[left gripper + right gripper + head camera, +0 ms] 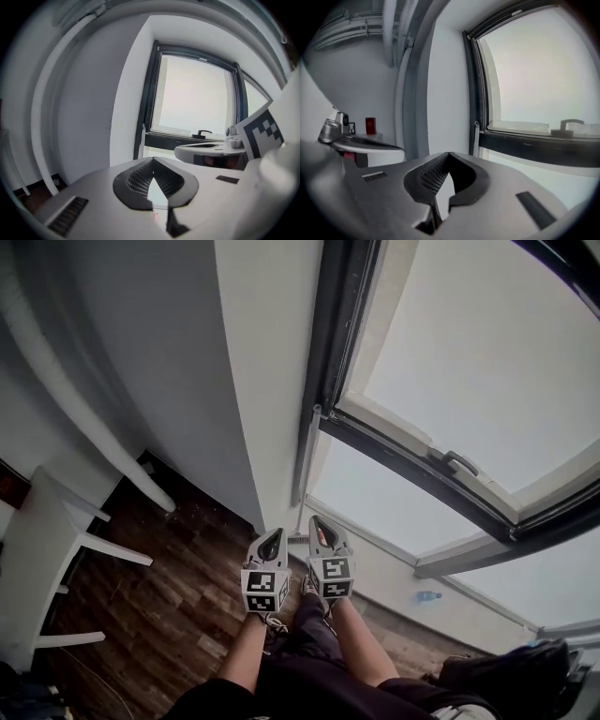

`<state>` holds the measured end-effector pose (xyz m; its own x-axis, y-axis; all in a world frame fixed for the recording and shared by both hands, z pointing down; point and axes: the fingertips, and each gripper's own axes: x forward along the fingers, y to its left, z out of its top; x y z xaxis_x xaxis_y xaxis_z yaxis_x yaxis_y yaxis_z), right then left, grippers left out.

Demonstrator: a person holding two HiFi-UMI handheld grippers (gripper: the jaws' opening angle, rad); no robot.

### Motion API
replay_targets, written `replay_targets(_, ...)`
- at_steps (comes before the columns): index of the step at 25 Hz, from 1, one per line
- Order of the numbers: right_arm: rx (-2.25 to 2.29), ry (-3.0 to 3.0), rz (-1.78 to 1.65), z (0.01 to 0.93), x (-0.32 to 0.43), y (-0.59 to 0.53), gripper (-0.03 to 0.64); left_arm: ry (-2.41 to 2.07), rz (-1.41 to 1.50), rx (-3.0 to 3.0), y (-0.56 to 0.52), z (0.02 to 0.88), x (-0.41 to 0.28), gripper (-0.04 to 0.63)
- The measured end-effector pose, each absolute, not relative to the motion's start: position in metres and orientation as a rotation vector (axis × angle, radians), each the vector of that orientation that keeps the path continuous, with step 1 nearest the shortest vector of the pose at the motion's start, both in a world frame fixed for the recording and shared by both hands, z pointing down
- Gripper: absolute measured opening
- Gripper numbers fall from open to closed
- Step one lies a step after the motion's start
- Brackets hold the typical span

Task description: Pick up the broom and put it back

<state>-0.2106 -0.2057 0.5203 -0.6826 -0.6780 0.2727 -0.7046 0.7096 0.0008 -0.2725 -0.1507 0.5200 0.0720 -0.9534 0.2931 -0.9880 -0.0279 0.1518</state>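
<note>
Left hand-held gripper (274, 534): jaws together, empty. Right hand-held gripper (318, 523): likewise closed on nothing, just beside it. Stands nearly upright at their 12 o'clock, in the corner of wall (187, 381) and window frame (323, 352): slim pale broom handle (307, 460), untouched. Looks like put-back finished; next calls only for backing off without knocking it.
</note>
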Motion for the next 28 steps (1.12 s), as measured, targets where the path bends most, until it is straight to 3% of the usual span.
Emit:
replay_targets(16, 1.154, -2.702, 0.030, 0.468, -0.164, -0.150, 0.021, -1.933, 0.065, 2.139, -0.136, 0.480, -0.224, 0.002)
replay_targets(28, 1.169, -2.777, -0.027, 0.413, -0.077, -0.141, 0.021, -1.967, -0.012, 2.202, -0.136, 0.421, -0.138, 0.002)
